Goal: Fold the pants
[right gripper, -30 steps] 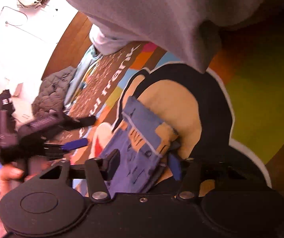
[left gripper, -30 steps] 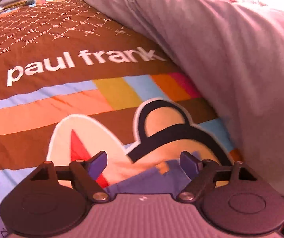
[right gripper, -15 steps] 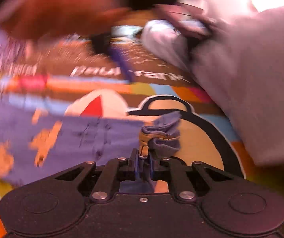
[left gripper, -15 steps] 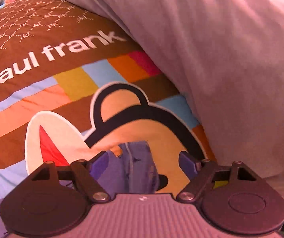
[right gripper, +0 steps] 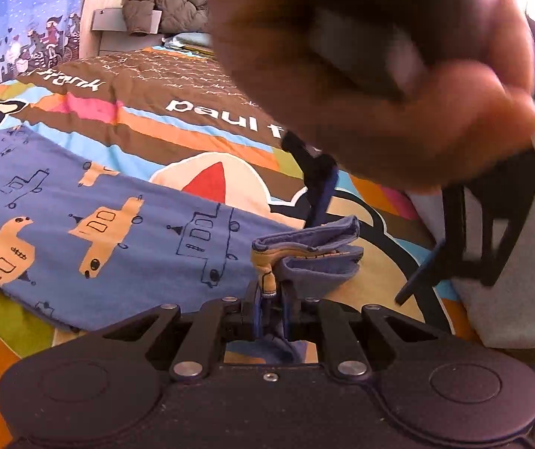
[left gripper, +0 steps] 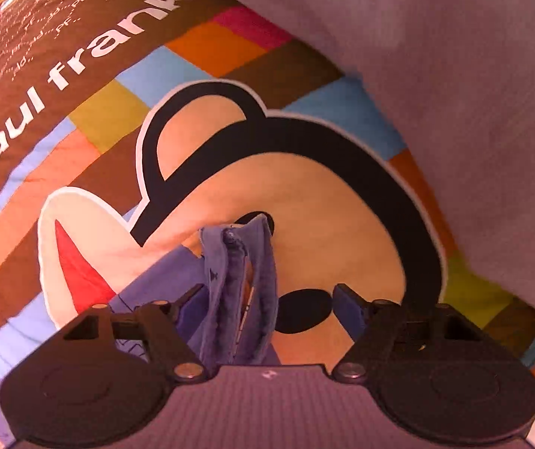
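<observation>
The pants [right gripper: 91, 220] are small, blue, printed with orange trucks, and lie flat on a colourful bedspread [right gripper: 200, 119]. My right gripper [right gripper: 269, 308] is shut on a bunched corner of the pants. In the left wrist view the same bunched edge of the pants [left gripper: 239, 284] stands up between my left gripper's [left gripper: 265, 305] spread fingers, nearer the left one. The left gripper is open. It also shows in the right wrist view [right gripper: 376, 247], straddling the held corner from above, with the hand holding it close to the lens.
A large grey blanket [left gripper: 436, 75] is heaped along the right side of the bedspread. A grey quilted jacket [right gripper: 166, 3] lies at the far end of the bed beside a blue printed curtain [right gripper: 31, 15].
My left gripper has come down over the pants corner, which now stands between its open fingers. My right gripper closed on that corner and holds it, and its view has steadied.
</observation>
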Demonstrator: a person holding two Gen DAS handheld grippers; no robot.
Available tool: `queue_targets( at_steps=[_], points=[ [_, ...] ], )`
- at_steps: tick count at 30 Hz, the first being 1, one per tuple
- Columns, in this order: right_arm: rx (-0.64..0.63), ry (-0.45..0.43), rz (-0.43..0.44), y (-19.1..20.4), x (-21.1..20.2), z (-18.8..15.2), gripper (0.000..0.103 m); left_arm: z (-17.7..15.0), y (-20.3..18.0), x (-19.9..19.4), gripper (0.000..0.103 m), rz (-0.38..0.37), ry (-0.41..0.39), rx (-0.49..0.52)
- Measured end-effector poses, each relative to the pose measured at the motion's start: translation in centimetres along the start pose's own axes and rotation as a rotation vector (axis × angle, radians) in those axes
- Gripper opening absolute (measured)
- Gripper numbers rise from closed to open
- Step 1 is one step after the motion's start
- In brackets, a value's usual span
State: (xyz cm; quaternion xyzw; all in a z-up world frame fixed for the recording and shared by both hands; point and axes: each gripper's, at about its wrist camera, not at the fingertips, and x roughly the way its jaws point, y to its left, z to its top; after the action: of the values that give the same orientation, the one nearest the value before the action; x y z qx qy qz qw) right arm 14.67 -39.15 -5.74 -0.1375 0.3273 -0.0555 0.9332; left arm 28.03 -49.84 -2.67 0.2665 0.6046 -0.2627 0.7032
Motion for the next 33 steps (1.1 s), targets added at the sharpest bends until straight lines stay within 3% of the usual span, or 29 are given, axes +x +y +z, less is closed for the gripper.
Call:
queue_targets(
  at_steps=[2,3,4,8,11,13,17,20,24,25,33],
  points=[
    [-0.006,0.000,0.002,0.0,-0.1,0.0,0.012,0.1,-0.7,0.6,0.049,0.067,0.030,0.027],
    [-0.010,0.000,0.007,0.1,-0.2,0.0,0.012,0.0,-0.8,0.8,0.028,0.100,0.039,0.032],
    [-0.015,-0.001,0.010,0.1,-0.2,0.0,0.012,-0.1,-0.7,0.8,0.017,0.126,0.036,0.031],
    [-0.029,-0.011,0.009,0.2,-0.9,0.0,0.013,-0.5,1.4,-0.5,0.011,0.038,-0.016,-0.057],
    [-0.013,-0.039,0.002,-0.3,-1.8,-0.1,0.034,-0.9,4.2,-1.0,0.011,-0.043,-0.026,-0.168],
    [0.000,-0.050,-0.009,-0.6,-2.2,-0.2,0.055,-1.3,6.1,-1.1,0.011,-0.106,-0.022,-0.254],
    [0.013,-0.049,-0.020,-0.8,-2.1,-0.1,0.066,-2.7,9.0,-1.4,0.011,-0.199,-0.030,-0.374],
    [-0.015,-0.043,-0.033,-0.3,-1.7,-0.1,0.063,-3.8,10.1,-2.0,0.011,-0.240,-0.043,-0.421],
    [-0.053,-0.082,-0.034,0.3,-2.2,0.0,0.024,-5.2,11.3,-3.4,0.011,-0.249,-0.089,-0.442],
    [-0.062,-0.098,-0.030,0.4,-2.4,0.0,0.019,-5.7,11.5,-3.9,0.011,-0.245,-0.106,-0.444],
    [-0.079,-0.239,0.115,1.1,-5.3,0.3,0.014,-12.7,15.6,-7.1,0.011,-0.273,-0.271,-0.517]
  ],
)
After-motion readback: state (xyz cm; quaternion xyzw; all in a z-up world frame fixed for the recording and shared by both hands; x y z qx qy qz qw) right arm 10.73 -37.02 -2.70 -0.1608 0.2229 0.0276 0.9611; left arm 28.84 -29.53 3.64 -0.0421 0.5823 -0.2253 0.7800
